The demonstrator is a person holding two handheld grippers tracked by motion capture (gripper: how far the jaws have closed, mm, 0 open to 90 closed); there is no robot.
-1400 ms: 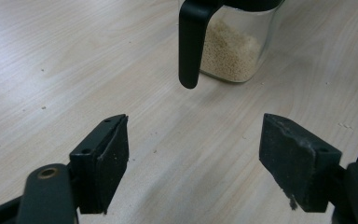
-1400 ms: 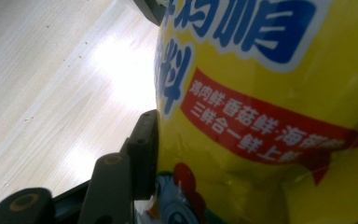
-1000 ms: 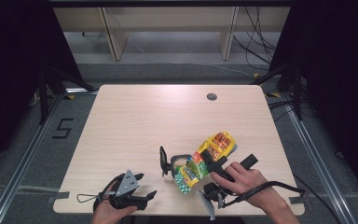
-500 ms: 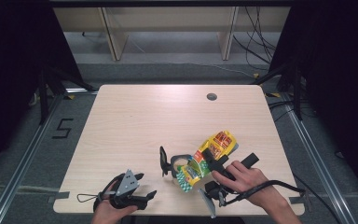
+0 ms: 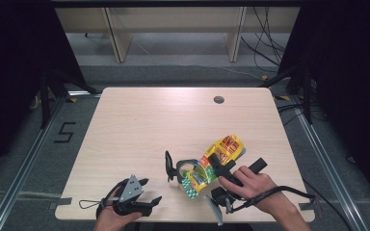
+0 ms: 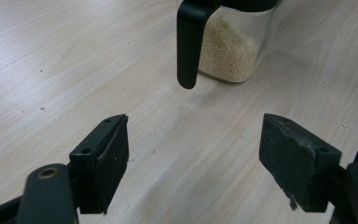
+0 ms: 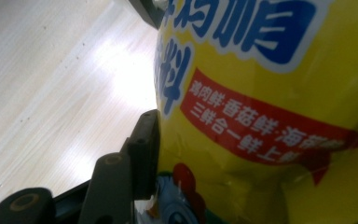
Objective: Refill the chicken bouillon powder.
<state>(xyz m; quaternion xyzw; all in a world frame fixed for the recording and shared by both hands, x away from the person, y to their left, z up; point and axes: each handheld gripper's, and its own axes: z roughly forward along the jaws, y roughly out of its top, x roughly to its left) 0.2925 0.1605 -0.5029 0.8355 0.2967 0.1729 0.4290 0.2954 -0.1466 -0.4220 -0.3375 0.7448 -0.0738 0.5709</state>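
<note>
A yellow snack bag (image 5: 227, 146) with a green checked end leans over a glass jar (image 5: 185, 169) near the table's front edge. My right gripper (image 5: 221, 163) is shut on that bag. In the right gripper view the bag (image 7: 270, 93) presses against one pad (image 7: 145, 140) and hides the other jaw. At the front left, my left gripper (image 5: 150, 190) is open and holds nothing. Its jaws (image 6: 198, 158) stand wide apart, pointing at the jar (image 6: 233, 51), which holds pale granules and has a black handle (image 6: 189, 46) hanging toward me.
The pale wooden table (image 5: 173, 120) has a small dark round hole (image 5: 218, 99) near its far edge. A black cable (image 5: 282, 190) trails from the right gripper over the front right edge. Wooden shelving legs and floor cables lie beyond the table.
Almost nothing differs: the right hand with the bag has shifted very slightly, and the left gripper stays open in the same place.
</note>
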